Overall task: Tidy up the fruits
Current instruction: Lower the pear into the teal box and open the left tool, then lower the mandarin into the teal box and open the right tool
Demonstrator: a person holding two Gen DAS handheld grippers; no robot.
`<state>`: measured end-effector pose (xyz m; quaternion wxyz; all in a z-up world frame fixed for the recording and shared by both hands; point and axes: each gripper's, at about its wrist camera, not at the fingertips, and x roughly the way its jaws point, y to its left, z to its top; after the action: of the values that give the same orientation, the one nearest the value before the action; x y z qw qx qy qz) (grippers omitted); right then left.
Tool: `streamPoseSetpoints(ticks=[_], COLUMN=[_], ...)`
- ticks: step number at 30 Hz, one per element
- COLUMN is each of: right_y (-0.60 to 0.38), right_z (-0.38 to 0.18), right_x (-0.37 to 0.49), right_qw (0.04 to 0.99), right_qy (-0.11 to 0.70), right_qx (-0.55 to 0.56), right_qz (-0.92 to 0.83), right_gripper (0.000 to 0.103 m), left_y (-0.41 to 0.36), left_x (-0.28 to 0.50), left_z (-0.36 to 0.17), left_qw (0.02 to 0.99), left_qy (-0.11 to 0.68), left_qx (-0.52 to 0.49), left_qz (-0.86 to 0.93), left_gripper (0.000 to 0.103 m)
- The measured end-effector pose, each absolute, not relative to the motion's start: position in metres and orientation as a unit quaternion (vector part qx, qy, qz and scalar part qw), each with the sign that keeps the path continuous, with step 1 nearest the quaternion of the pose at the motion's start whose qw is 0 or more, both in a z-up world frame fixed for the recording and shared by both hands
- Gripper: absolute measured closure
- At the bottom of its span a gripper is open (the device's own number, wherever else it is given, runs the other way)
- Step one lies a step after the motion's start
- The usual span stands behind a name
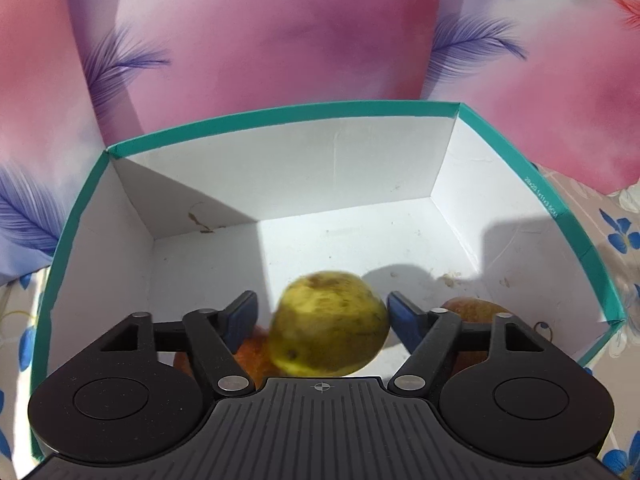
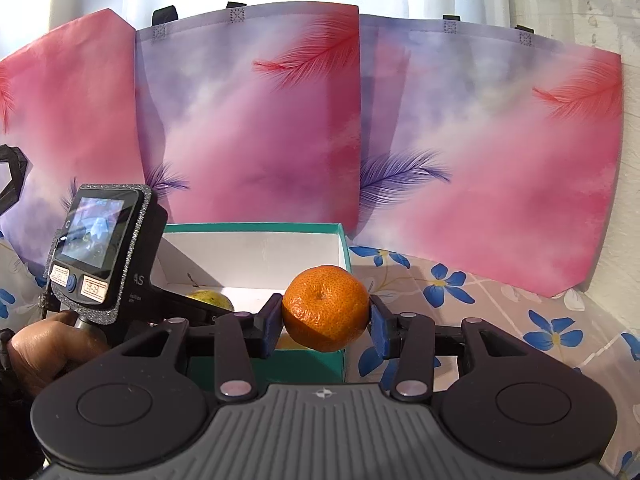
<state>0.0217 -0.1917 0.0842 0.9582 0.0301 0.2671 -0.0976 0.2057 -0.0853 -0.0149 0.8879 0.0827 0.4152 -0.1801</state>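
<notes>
Left wrist view: left claw (image 1: 322,320) stands open over the near end of the teal-rimmed box (image 1: 576,240). A yellow-green fruit (image 1: 329,324), blurred, sits between the blue pads, clear gaps on both sides, nothing pressing it. Beneath and beside it, orange-red fruit (image 1: 476,306) lies on the box's white floor, partly hidden by the claw arms (kind unclear). Far half of the box floor is bare apart from brown stains.

Right wrist view: right claw (image 2: 325,326) is clamped on a mandarin (image 2: 326,308), pads touching both flanks, held in front of the box's near right corner. Only this view shows a person's hand (image 2: 44,346) gripping the left tool's handle, its small screen (image 2: 90,232) lit, and the flowered counter (image 2: 520,304). Feather-print bags (image 2: 256,128) stand behind the box.
</notes>
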Motion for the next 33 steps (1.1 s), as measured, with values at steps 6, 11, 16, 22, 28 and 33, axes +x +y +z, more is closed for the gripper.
streamPoseSetpoints(ticks=[6, 11, 16, 22, 28, 33], right_y=[-0.196, -0.198, -0.193, -0.184, -0.172, -0.169], right_z=[0.088, 0.088, 0.085, 0.074, 0.041, 0.022], right_x=[0.015, 0.015, 0.021, 0.046, 0.084, 0.102], right_qw=[0.96, 0.961, 0.962, 0.962, 0.956, 0.948], right_qy=[0.259, 0.254, 0.252, 0.26, 0.285, 0.314], right_qx=[0.032, 0.038, 0.034, 0.024, 0.0, 0.009], right_qz=[-0.102, -0.101, -0.099, -0.076, -0.065, -0.05], right_gripper=[0.059, 0.059, 0.059, 0.059, 0.059, 0.059], left_y=[-0.046, -0.005, 0.017, 0.022, 0.032, 0.043], left_x=[0.162, 0.122, 0.097, 0.075, 0.051, 0.041], left_z=[0.043, 0.062, 0.041, 0.028, 0.022, 0.013], left_qw=[0.923, 0.942, 0.933, 0.922, 0.928, 0.924], left_qy=[0.334, 0.313, 0.346, 0.379, 0.365, 0.378], left_qx=[0.041, 0.003, -0.035, -0.019, 0.01, 0.012], left_qz=[-0.186, -0.12, -0.087, -0.079, -0.07, -0.05], left_gripper=[0.003, 0.001, 0.001, 0.001, 0.001, 0.001])
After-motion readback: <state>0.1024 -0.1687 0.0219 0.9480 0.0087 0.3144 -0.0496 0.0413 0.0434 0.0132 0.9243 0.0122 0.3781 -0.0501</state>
